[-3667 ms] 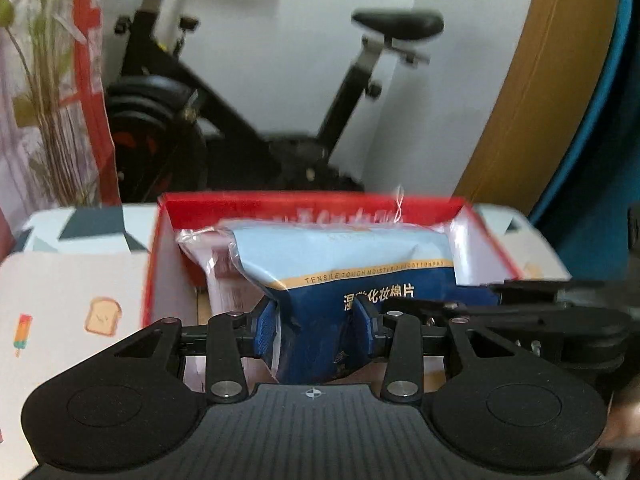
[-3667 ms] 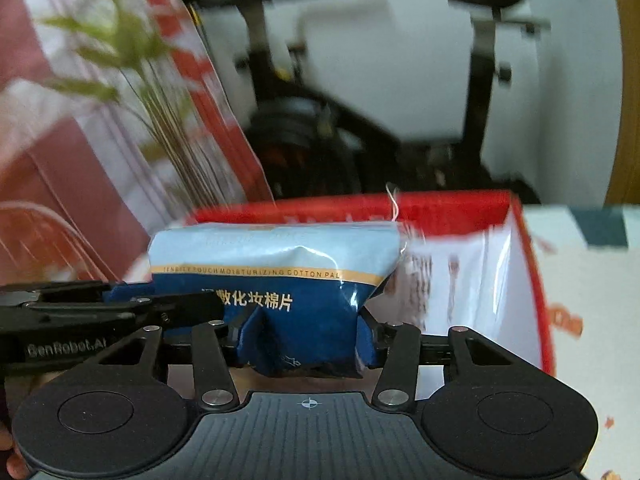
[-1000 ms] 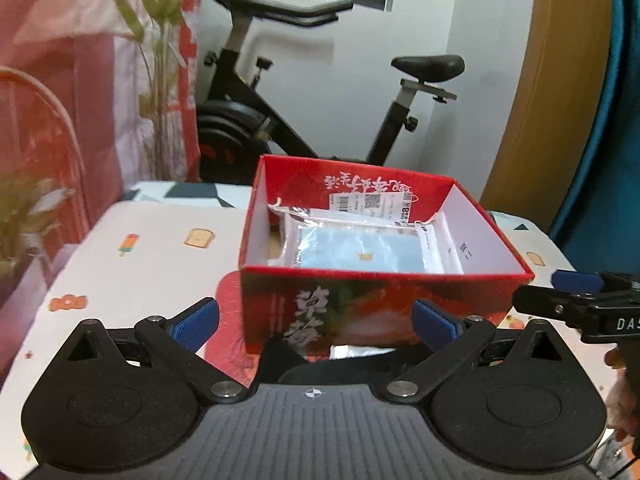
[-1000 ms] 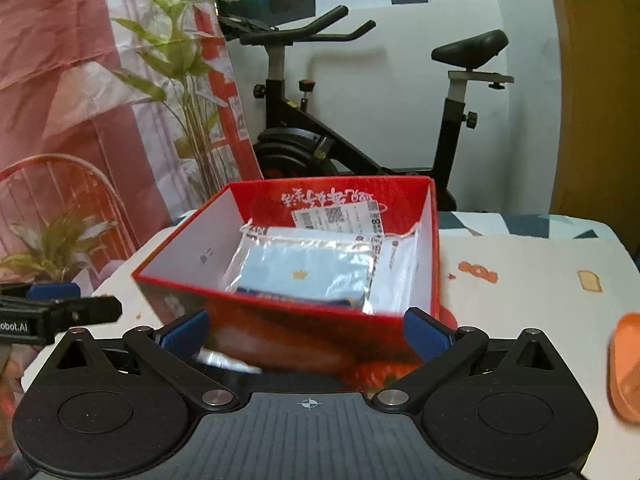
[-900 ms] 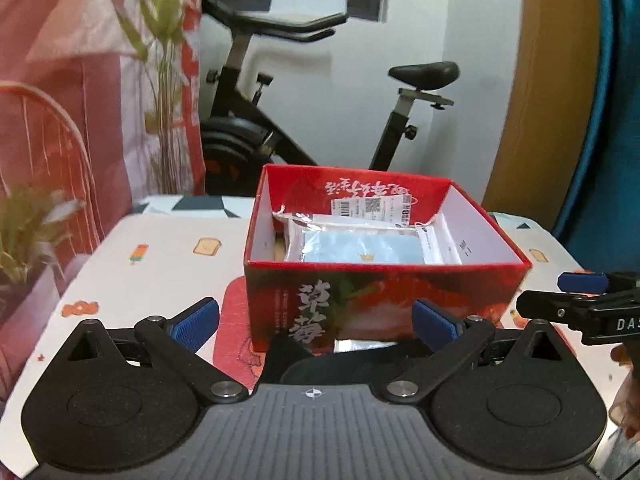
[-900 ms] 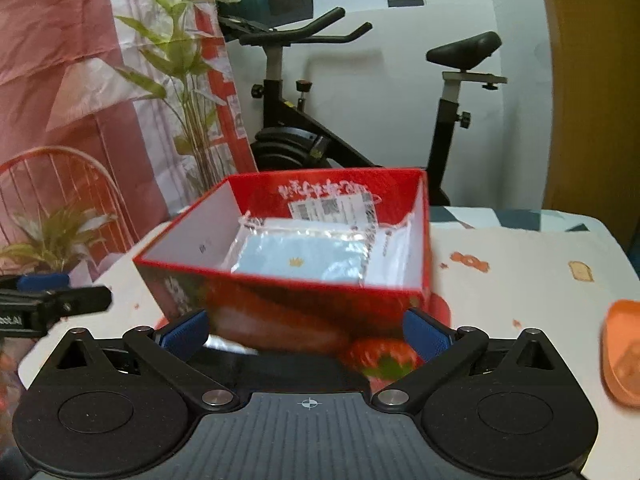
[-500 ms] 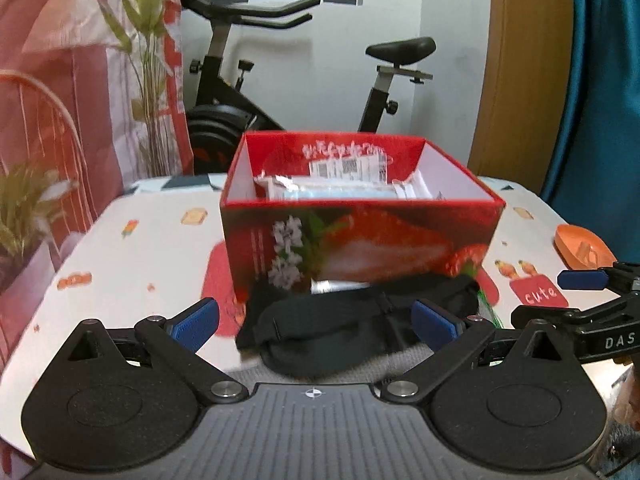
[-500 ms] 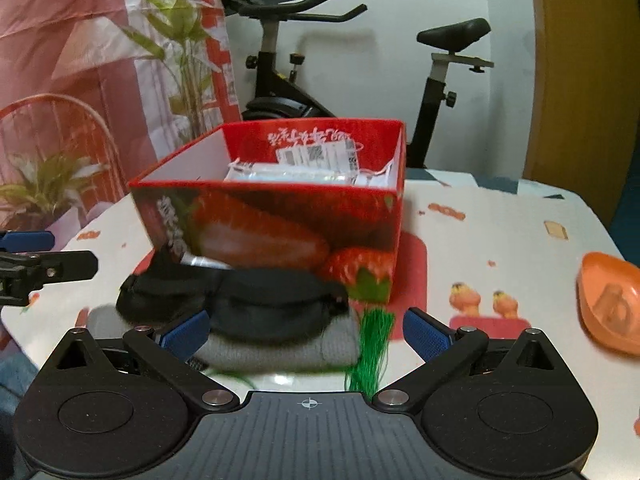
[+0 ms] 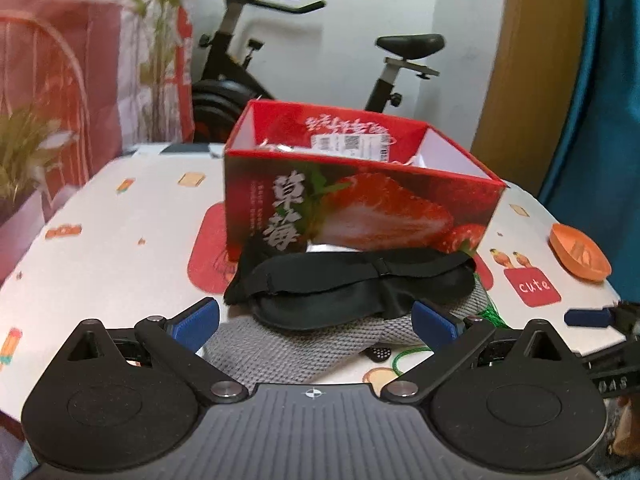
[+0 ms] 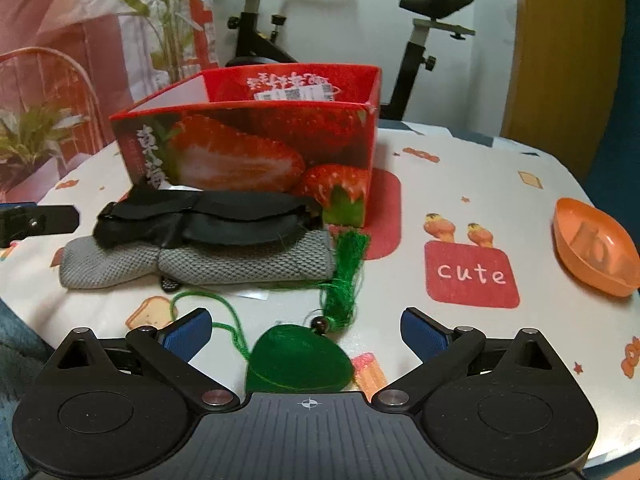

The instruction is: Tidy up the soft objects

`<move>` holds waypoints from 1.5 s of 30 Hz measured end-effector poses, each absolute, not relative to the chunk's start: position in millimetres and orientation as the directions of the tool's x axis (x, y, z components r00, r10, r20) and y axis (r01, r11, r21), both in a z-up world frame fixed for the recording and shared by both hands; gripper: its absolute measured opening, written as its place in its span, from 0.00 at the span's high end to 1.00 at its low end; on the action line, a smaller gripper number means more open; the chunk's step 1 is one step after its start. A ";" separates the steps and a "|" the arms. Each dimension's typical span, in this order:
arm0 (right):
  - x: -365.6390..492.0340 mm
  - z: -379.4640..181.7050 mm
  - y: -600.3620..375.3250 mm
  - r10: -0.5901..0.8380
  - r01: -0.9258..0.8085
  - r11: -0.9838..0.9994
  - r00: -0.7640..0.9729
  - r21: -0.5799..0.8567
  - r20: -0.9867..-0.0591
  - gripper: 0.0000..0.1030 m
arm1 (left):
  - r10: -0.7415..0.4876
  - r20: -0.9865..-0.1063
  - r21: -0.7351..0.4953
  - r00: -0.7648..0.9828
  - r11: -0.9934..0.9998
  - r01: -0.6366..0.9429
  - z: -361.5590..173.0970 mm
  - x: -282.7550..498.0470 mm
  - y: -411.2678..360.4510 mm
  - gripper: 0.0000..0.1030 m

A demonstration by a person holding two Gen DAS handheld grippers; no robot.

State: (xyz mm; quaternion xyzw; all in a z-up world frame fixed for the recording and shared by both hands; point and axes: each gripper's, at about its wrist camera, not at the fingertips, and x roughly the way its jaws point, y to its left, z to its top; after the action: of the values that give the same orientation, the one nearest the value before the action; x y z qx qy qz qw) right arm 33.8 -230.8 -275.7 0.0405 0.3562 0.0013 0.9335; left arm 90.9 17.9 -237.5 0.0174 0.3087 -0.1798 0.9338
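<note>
Blue-padded fingers of the left gripper (image 9: 314,320) are standing spread wide with nothing between them, hovering low over the near edge of the table (image 9: 100,240) and pointing at the red strawberry box (image 9: 360,208). Just in front of that box, touching its front wall, a black sleep mask (image 9: 352,284) is lying on top of a grey knitted pouch (image 9: 296,344), and both are sitting just ahead of the open left jaws. Right gripper (image 10: 306,332) is likewise gaping and holding nothing; between its pads a green leaf-shaped pendant (image 10: 298,360) is resting on the tablecloth, its green cord (image 10: 208,308) looping back toward the pouch (image 10: 200,264) and its green tassel (image 10: 346,276) lying near the box's (image 10: 248,152) front right corner. The mask (image 10: 208,220) is showing draped across the pouch here too. Inside the box, only a white label and bits of crinkled plastic are peeking over the rim. Well to the right of the box an orange dish (image 10: 592,252) is sitting, and behind the box an exercise bike (image 10: 420,28) is standing
</note>
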 end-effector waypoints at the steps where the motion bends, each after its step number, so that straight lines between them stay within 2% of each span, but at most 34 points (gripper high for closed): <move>1: 34.6 -275.4 -230.8 0.052 0.008 0.996 0.743 0.086 -0.668 0.08 | -0.323 -0.590 -0.092 0.740 0.937 0.336 -238.4 93.0 19.8 0.00; 2: 35.1 -275.9 -229.7 0.067 -0.007 0.996 0.736 0.092 -0.674 0.18 | -0.323 -0.595 -0.106 0.736 0.939 0.326 -239.4 94.5 21.9 0.00; 3: 35.4 -276.4 -228.3 0.074 -0.016 0.996 0.729 0.091 -0.681 0.22 | -0.323 -0.597 -0.115 0.734 0.940 0.320 -240.1 95.5 23.2 0.00; 6: 35.3 -276.9 -227.9 0.075 -0.011 0.995 0.714 0.096 -0.696 0.18 | -0.328 -0.599 -0.123 0.731 0.939 0.321 -240.8 96.0 23.6 0.00; 13: 33.8 -279.6 -232.1 0.061 0.008 0.996 0.673 0.090 -0.737 0.19 | -0.355 -0.611 -0.152 0.708 0.930 0.335 -244.3 97.5 20.9 0.00; 16: 37.4 -288.4 -238.8 0.103 0.017 0.989 0.642 0.148 -0.760 0.28 | -0.362 -0.617 -0.160 0.698 0.927 0.339 -246.1 97.7 19.7 0.00; 18: 39.2 -293.0 -239.9 0.122 0.018 0.985 0.629 0.171 -0.768 0.45 | -0.365 -0.619 -0.160 0.695 0.925 0.343 -246.7 97.5 18.7 0.00; 20: 41.4 -294.3 -238.4 0.138 0.007 0.983 0.625 0.182 -0.768 0.48 | -0.366 -0.620 -0.164 0.694 0.925 0.342 -247.3 97.7 18.4 0.01; 27: 62.6 -291.7 -216.8 0.240 -0.100 0.969 0.594 0.225 -0.768 0.50 | -0.364 -0.638 -0.185 0.678 0.928 0.323 -253.2 100.7 20.3 0.05; 29: 73.2 -291.3 -211.0 0.272 -0.128 0.961 0.587 0.245 -0.762 0.50 | -0.367 -0.641 -0.192 0.674 0.927 0.322 -254.4 101.1 21.0 0.11; 31: 82.2 -292.0 -204.4 0.304 -0.158 0.952 0.582 0.262 -0.755 0.50 | -0.373 -0.643 -0.199 0.669 0.925 0.324 -255.1 101.8 21.6 0.14; 33: 89.1 -292.5 -194.2 0.305 -0.196 0.952 0.583 0.234 -0.753 0.50 | -0.374 -0.640 -0.201 0.671 0.925 0.324 -255.0 101.7 21.9 0.17; 41: 101.3 -291.5 -162.2 0.304 -0.311 0.941 0.595 0.136 -0.744 0.50 | -0.427 -0.648 -0.255 0.631 0.902 0.349 -259.6 102.8 21.4 0.39; 45: 95.6 -295.0 -167.8 0.313 -0.293 0.943 0.612 0.159 -0.727 0.49 | -0.443 -0.658 -0.284 0.609 0.895 0.344 -263.6 104.8 21.5 0.42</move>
State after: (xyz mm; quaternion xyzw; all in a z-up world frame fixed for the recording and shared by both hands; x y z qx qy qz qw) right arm 95.6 -167.8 -295.0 0.0123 0.4071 0.1687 0.8976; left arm 104.8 21.5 -263.6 -0.0642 0.3836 -0.2200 0.8946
